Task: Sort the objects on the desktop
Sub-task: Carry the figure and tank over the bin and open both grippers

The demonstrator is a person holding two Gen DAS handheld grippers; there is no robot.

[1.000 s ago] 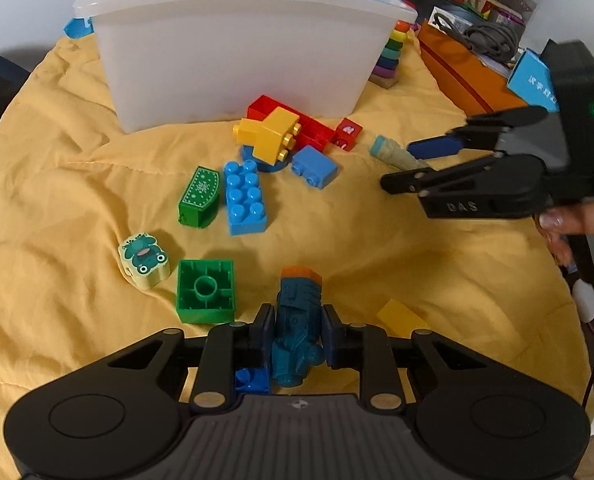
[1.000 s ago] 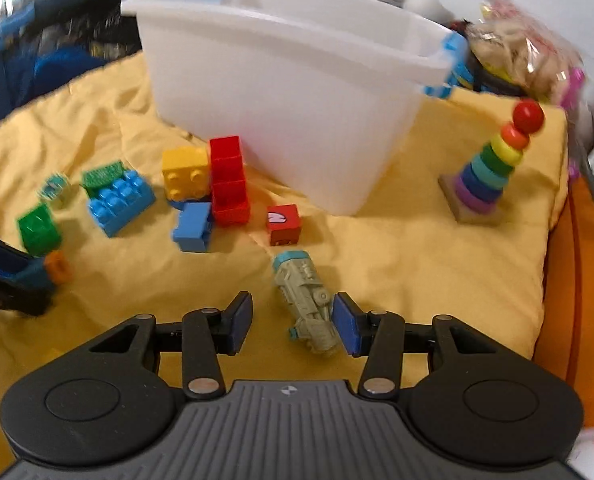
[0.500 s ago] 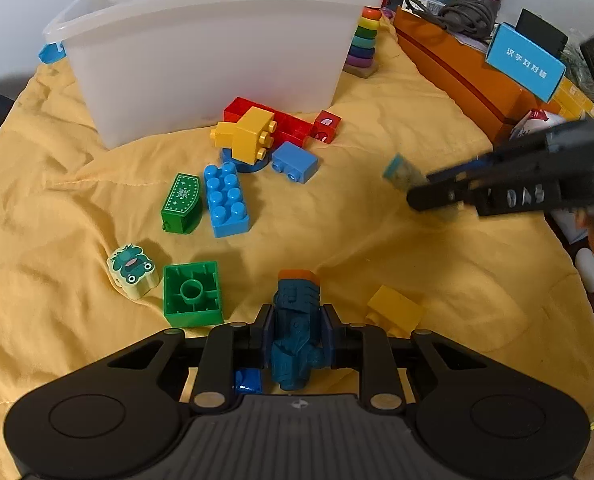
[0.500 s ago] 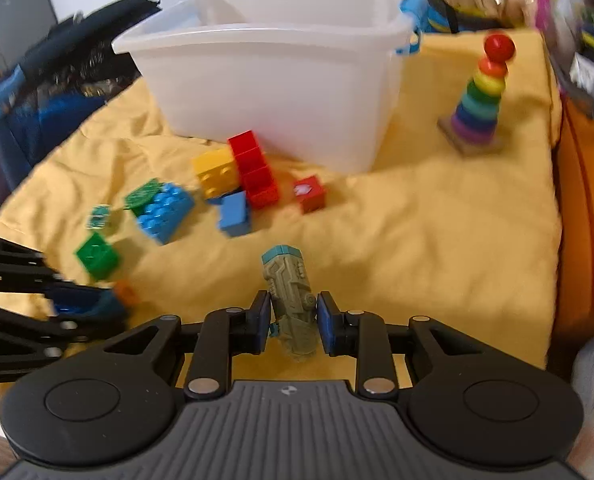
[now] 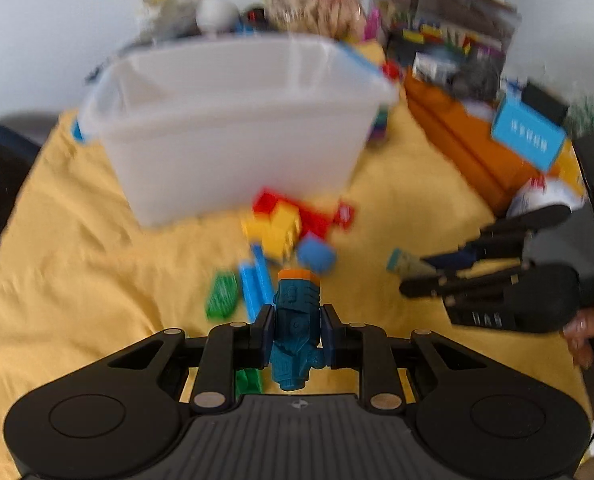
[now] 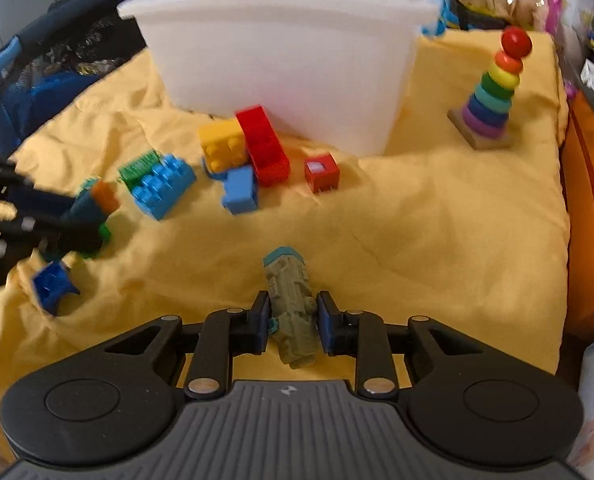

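The left gripper (image 5: 295, 334) is clamping a teal-blue toy train with an orange tip (image 5: 295, 322), its blue pads pressed against both sides of the toy, and it is holding that toy up clear of the yellow cloth (image 5: 77, 240). The picture from this hand is coming through smeared. The right gripper (image 6: 291, 322) is sitting narrow around an olive-green toy train with a teal end (image 6: 290, 304); its jaws have just been closing, and the blue pads are now squeezing the toy's flanks, with its teal nose pointing away towards the far side.

Beyond both tools, the white plastic bin (image 6: 289, 60) is standing at the far middle of the cloth, with a blue handle clip showing at its right end. Just in front of it a loose cluster of building blocks is lying: a yellow block (image 6: 221, 144) touching a long red block (image 6: 263, 145), a small light-blue block (image 6: 239, 190) just near of them, and a red cube (image 6: 322, 172) a little to the right. Further left, a blue studded brick (image 6: 163, 186) is lying against a green piece (image 6: 139, 166). A dark blue block (image 6: 51, 286) is resting alone at the near left. The rainbow ring stacker (image 6: 493, 92) is standing upright at the far right.
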